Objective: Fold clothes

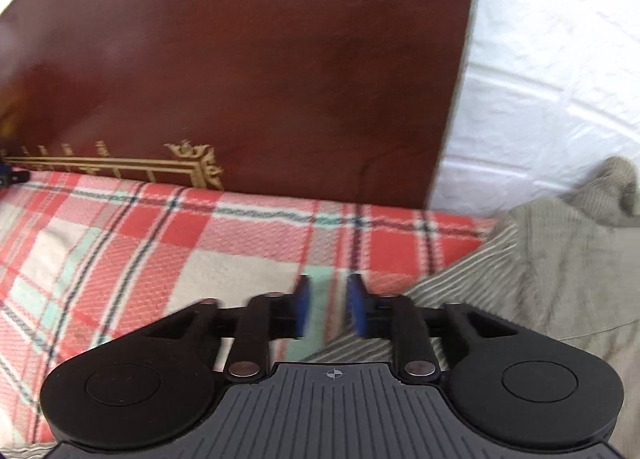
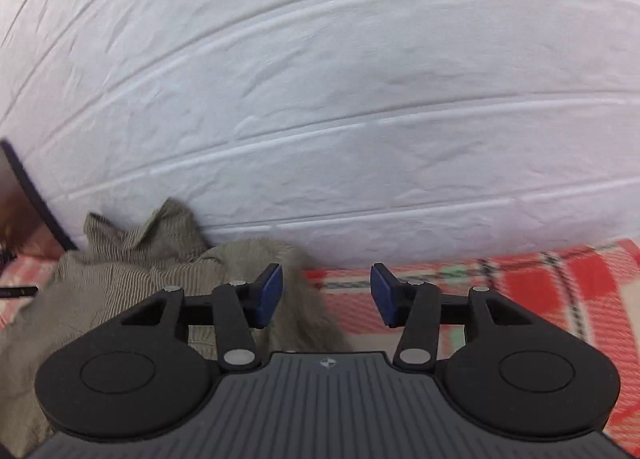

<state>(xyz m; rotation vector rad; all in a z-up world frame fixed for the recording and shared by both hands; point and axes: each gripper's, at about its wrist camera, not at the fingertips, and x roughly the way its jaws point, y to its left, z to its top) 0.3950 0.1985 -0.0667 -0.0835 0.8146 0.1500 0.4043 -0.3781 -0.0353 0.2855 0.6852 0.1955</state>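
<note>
An olive, finely striped garment [image 2: 132,279] lies crumpled on the red plaid blanket [image 1: 168,243] covering the bed, bunched against the white brick-patterned wall [image 2: 320,99] just beside the dark brown headboard [image 1: 248,59]; the left hand-held gripper [image 1: 331,307] hovers over the blanket at the garment's edge, its blue pads [image 1: 304,305] narrowly parted with nothing between them. The right hand-held gripper [image 2: 326,295] hangs on the garment's other side, away from the headboard, jaws spread wide and empty.
</note>
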